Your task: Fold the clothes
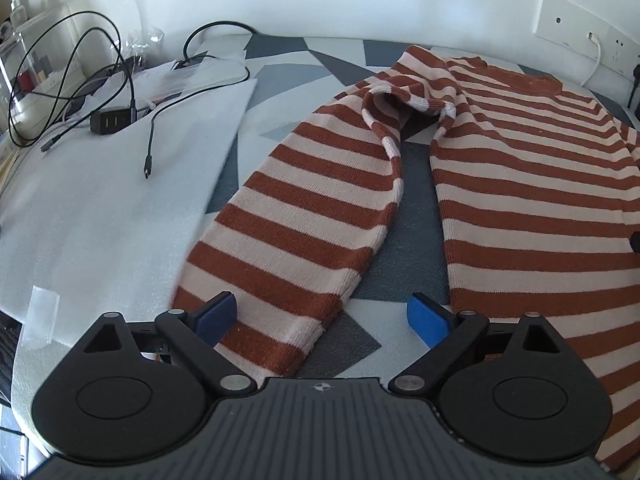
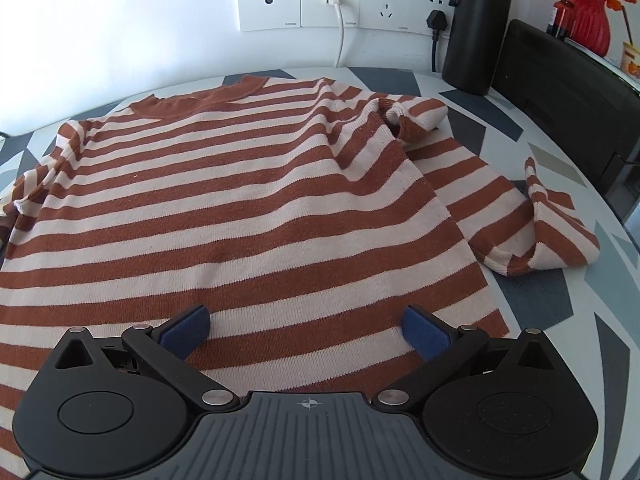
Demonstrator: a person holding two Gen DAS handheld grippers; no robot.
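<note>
The striped sweater point(image 2: 224, 200) lies flat on the worktop point(image 1: 280, 64), both the left gripper point(image 1: 322, 318) and right gripper point(image 2: 306, 330) wide open and holding nothing (its sleeve point(image 1: 288, 240) could bunch if pinched carelessly).

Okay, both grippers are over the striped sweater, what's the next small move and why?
Probably lower the left gripper and close it on the cuff end of the rust-and-cream striped knit sweater's left sleeve. Its jaws stand open astride that sleeve, which lies splayed away from the body, unfolded.
</note>
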